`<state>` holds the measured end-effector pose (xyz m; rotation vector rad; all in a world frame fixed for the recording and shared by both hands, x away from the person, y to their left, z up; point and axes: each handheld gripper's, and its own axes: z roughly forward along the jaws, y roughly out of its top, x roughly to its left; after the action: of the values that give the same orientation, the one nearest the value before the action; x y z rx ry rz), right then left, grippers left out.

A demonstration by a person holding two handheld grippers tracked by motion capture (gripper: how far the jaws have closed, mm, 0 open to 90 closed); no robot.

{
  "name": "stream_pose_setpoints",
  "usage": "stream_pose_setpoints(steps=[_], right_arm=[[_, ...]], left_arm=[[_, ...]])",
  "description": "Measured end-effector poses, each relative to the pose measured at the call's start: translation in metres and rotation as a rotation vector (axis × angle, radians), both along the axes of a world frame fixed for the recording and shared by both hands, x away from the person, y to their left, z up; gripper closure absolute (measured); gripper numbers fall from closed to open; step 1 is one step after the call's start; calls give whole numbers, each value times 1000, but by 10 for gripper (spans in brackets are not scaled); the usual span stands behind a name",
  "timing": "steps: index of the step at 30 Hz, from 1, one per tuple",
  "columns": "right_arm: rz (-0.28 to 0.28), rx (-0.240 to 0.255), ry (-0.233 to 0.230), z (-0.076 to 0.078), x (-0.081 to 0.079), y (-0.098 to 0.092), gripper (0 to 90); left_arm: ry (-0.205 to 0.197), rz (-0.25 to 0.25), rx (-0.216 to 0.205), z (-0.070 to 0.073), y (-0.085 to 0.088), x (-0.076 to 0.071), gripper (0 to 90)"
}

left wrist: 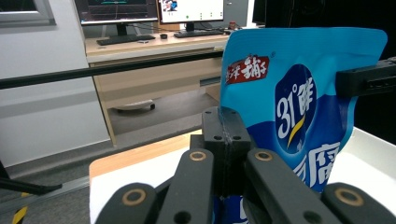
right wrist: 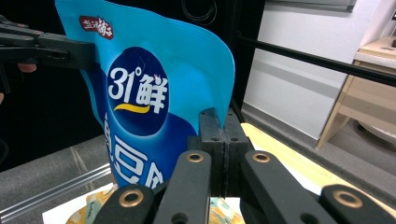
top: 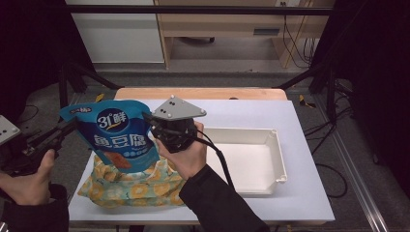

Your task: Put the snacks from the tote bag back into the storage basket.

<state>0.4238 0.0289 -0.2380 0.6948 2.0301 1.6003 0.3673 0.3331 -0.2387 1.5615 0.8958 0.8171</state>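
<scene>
Blue pouch (top: 116, 130) edges pinched by left gripper (top: 65, 128), right gripper (top: 151, 122), seemingly airborne

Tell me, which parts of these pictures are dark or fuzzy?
High view: the sides are nearly black, while the table and tray are bright. Left gripper view: the bag is sharp, the monitors behind a bit soft. Right gripper view: the left background is dark, and the bag's print is clear.

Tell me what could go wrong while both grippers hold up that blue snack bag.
The left gripper and right gripper each pinch only an edge of the blue bag, so it might slip or tear. It hangs over the patterned cloth bag, not the white tray, and could fall there.
</scene>
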Motion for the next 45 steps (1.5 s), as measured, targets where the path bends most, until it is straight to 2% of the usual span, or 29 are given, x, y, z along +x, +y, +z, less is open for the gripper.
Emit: stream_pose_setpoints(steps=[17,27,45], right_arm=[[-18,-1,-11,3,-2,-22,900],[-37,-2,-17,5,-5,-38,900],[-85,-1,-27,8,-8,-72,900]], left_arm=[[-7,-39,-14,1,-18,4,900],[-15,-64,-24,0,-34,8,900],[-26,-116,-11,3,-65,14,900]])
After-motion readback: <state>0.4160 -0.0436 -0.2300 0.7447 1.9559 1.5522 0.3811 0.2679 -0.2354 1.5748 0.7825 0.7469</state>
